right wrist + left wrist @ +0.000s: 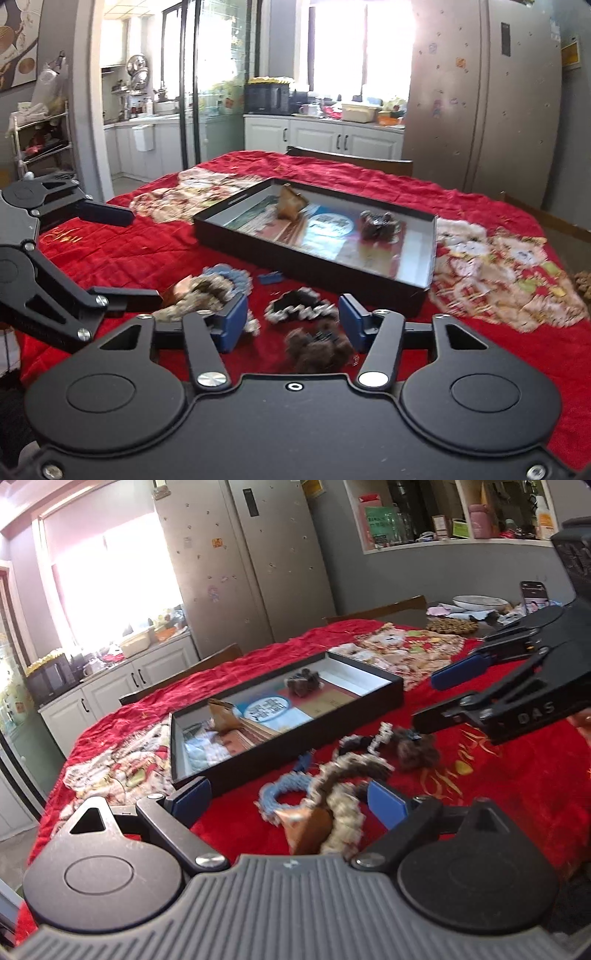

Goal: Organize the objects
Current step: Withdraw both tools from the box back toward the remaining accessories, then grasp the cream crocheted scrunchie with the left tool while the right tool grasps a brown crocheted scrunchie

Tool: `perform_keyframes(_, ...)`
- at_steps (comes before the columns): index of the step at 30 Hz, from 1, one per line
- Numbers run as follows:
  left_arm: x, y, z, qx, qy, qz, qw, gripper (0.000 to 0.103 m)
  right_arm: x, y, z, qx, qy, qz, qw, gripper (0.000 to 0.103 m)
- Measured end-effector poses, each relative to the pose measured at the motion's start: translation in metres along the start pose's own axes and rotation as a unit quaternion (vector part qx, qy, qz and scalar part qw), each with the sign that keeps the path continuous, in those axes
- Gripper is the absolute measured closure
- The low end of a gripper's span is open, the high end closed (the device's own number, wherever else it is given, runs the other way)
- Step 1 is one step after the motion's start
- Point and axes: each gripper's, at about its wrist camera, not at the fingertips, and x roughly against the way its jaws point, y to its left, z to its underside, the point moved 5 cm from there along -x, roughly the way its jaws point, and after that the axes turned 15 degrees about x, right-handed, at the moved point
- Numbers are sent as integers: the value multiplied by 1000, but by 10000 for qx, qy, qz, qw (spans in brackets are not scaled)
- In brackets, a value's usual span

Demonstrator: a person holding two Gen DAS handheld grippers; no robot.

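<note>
Quilted red cloth [147, 251] covers my table, glossy and wrinkled, with patchwork cartoon panels stitched in. A shallow black tray [306, 266] with straight thin walls sits on it, lined with printed paper; inside I see a fuzzy dark-brown hair clip [378, 223] and a tan pyramid-shaped piece [290, 203].

In front of the tray lies the loose pile. A pale blue ruffled scrunchie [280, 797] forms a ring; a beige knitted scrunchie [340, 801] drapes over a brown pointed clip [306, 829]. Further right are a black-and-white frilled scrunchie [299, 308], a small blue clip [271, 277] and a furry brown clip [317, 349], soft and blurred.

My left gripper [291, 805] has its blue pads wide apart, straddling the blue and beige scrunchies without pressing them. My right gripper [291, 325] stands about half open, its blue pads flanking the furry brown clip and the frilled scrunchie; I see gaps on both sides, so nothing is gripped
</note>
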Motion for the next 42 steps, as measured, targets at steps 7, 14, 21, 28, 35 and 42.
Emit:
perform_keyframes(7, -1, -13, 21, -80, 233, 186, 9995, 18, -10, 18, 9, 56, -22, -258, 9996, 57)
perform_keyframes(14, -12, -13, 33, 101, 534, 358, 9979, 40, -28, 29, 15, 48, 34, -452, 9990, 60)
perform_keyframes(21, -20, -13, 37, 239, 679, 490, 9962, 54, -43, 30, 17, 53, 69, -443, 9990, 63)
perform_keyframes(28, -27, -12, 36, 359, 667, 474, 9960, 57, -52, 32, 16, 78, 83, -482, 9988, 66)
perform_keyframes(35, -35, -11, 36, 452, 755, 490, 9949, 73, -62, 33, 15, 33, 95, -544, 9985, 73)
perform_keyframes(42, -35, -9, 35, 503, 748, 487, 9947, 80, -70, 32, 16, -54, 145, -584, 9982, 83)
